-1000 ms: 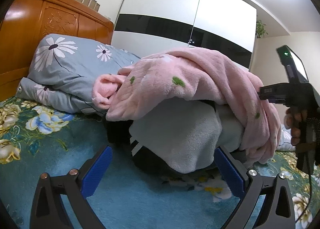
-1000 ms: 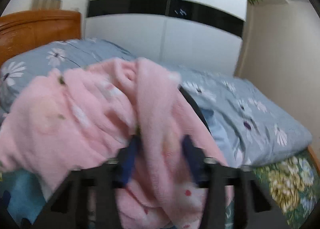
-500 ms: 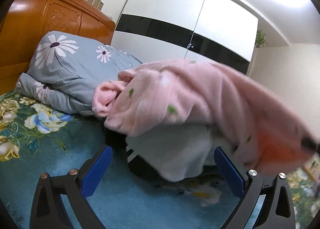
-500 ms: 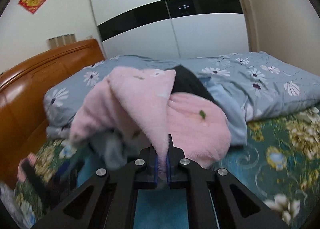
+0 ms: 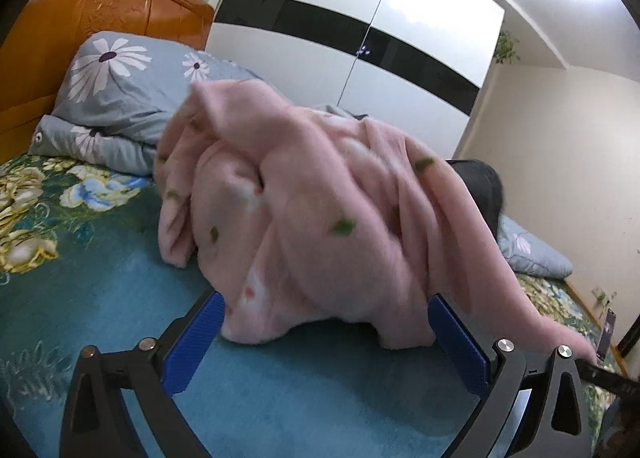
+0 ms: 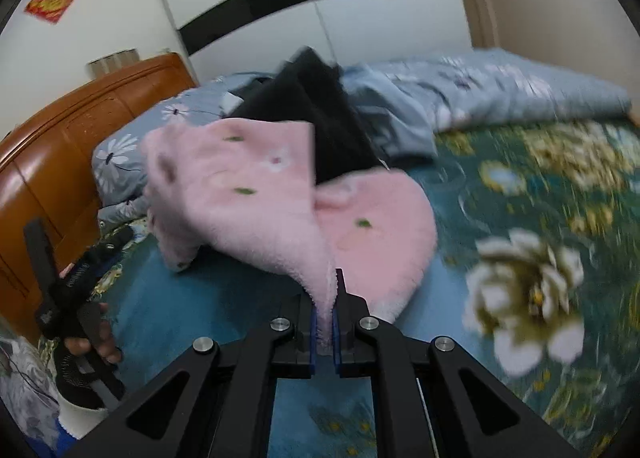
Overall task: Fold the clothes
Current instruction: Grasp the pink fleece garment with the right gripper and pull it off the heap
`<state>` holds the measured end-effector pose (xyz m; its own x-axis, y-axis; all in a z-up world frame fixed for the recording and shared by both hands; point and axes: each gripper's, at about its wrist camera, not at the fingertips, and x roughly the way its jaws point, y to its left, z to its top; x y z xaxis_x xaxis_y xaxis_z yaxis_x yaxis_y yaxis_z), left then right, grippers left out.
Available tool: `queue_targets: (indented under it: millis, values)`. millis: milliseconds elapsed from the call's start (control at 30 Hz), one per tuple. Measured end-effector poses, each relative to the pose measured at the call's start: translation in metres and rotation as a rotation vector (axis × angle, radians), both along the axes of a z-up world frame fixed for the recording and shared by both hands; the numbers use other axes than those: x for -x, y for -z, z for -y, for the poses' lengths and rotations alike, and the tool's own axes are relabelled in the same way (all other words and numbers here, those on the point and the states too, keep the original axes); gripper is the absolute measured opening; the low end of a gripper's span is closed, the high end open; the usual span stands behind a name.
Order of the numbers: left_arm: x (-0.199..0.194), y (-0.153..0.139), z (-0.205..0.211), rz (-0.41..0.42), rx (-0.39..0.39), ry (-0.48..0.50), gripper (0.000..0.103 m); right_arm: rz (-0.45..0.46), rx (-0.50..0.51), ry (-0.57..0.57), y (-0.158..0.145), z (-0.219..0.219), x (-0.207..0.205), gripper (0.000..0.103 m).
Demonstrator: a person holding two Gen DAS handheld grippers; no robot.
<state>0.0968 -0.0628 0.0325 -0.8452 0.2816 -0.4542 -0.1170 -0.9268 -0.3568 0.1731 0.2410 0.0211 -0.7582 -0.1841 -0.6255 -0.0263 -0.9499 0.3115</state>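
Note:
A fluffy pink garment (image 5: pixel 320 217) with small green and red marks lies bunched on the teal floral bedspread (image 5: pixel 100 318). My left gripper (image 5: pixel 324 342) is open and empty, its blue pads either side of the garment's near edge. My right gripper (image 6: pixel 325 322) is shut on a stretched corner of the pink garment (image 6: pixel 256 193) and holds it taut. A black garment (image 6: pixel 320 113) lies behind the pink one. The left gripper and the hand holding it (image 6: pixel 80 298) show at the left of the right wrist view.
A grey-blue daisy quilt (image 5: pixel 116 93) is heaped against the wooden headboard (image 5: pixel 80 17). A white wardrobe with a black band (image 5: pixel 360 25) stands behind the bed. The quilt (image 6: pixel 500 89) runs along the far side.
My right gripper has closed on the pink garment and pulled it off the pile toward me. The grey garment under it is no longer visible. My left gripper stays open.

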Motion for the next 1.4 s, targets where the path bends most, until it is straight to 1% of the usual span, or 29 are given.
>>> queue_targets:
  millis: [67, 167, 267, 333, 433, 567, 667, 700, 767, 800, 833, 867, 900, 933, 967, 1000, 1067, 1133, 1267, 1300, 1400]
  values:
    - [-0.005, -0.003, 0.005, 0.006, -0.005, -0.004, 0.103, 0.014, 0.017, 0.020, 0.007, -0.007, -0.008, 0.006]
    - [-0.010, -0.009, 0.013, 0.010, -0.005, -0.021, 0.103, -0.009, 0.025, 0.041, 0.006, -0.016, -0.023, 0.006]
    - [-0.005, -0.013, 0.022, 0.017, -0.016, -0.035, 0.103, -0.031, 0.038, 0.092, 0.007, -0.034, -0.038, 0.006]
    - [0.009, -0.015, 0.029, 0.027, -0.031, -0.043, 0.103, -0.017, 0.058, 0.127, 0.012, -0.045, -0.043, 0.006]
    - [0.038, -0.019, 0.041, 0.047, -0.052, -0.058, 0.103, 0.006, 0.068, 0.149, 0.022, -0.051, -0.049, 0.005]
    - [0.081, -0.020, 0.057, 0.096, -0.097, -0.091, 0.103, 0.016, 0.061, 0.148, 0.027, -0.048, -0.052, 0.005]
    - [0.104, -0.014, 0.067, 0.148, -0.150, -0.109, 0.100, 0.019, 0.060, 0.147, 0.028, -0.048, -0.052, 0.005]
    - [0.109, -0.013, 0.068, 0.155, -0.153, -0.112, 0.099, 0.019, 0.061, 0.147, 0.028, -0.048, -0.053, 0.005]
    - [0.113, -0.011, 0.069, 0.162, -0.139, -0.117, 0.090, 0.019, 0.062, 0.145, 0.028, -0.048, -0.054, 0.006]
    - [0.117, -0.010, 0.070, 0.175, -0.143, -0.115, 0.080, 0.022, 0.062, 0.144, 0.028, -0.048, -0.054, 0.006]
    - [0.120, -0.008, 0.071, 0.189, -0.150, -0.112, 0.073, 0.024, 0.063, 0.144, 0.028, -0.048, -0.054, 0.006]
    - [0.122, -0.007, 0.072, 0.197, -0.162, -0.107, 0.057, 0.026, 0.063, 0.144, 0.029, -0.047, -0.055, 0.006]
    - [0.123, -0.005, 0.073, 0.203, -0.181, -0.098, 0.039, 0.028, 0.063, 0.144, 0.029, -0.047, -0.055, 0.006]
    - [0.123, -0.004, 0.074, 0.206, -0.193, -0.095, 0.024, 0.029, 0.065, 0.144, 0.029, -0.047, -0.056, 0.006]
    - [0.122, -0.004, 0.075, 0.206, -0.201, -0.095, 0.017, 0.029, 0.068, 0.144, 0.029, -0.047, -0.057, 0.006]
    - [0.119, -0.006, 0.076, 0.200, -0.210, -0.093, 0.012, 0.028, 0.071, 0.144, 0.029, -0.047, -0.058, 0.006]
    - [0.104, -0.017, 0.076, 0.157, -0.227, -0.074, 0.011, 0.026, 0.079, 0.145, 0.029, -0.047, -0.060, 0.006]
    - [0.084, -0.034, 0.076, 0.100, -0.226, -0.036, 0.010, 0.020, 0.081, 0.146, 0.027, -0.047, -0.064, 0.006]
    - [0.021, -0.073, 0.074, -0.039, -0.197, 0.075, 0.010, 0.002, 0.085, 0.159, 0.024, -0.052, -0.075, 0.006]
    - [-0.001, -0.083, 0.075, -0.077, -0.194, 0.108, 0.010, -0.001, 0.089, 0.165, 0.024, -0.054, -0.079, 0.006]
    - [-0.048, -0.105, 0.073, -0.157, -0.180, 0.183, 0.010, -0.006, 0.105, 0.189, 0.025, -0.063, -0.089, 0.006]
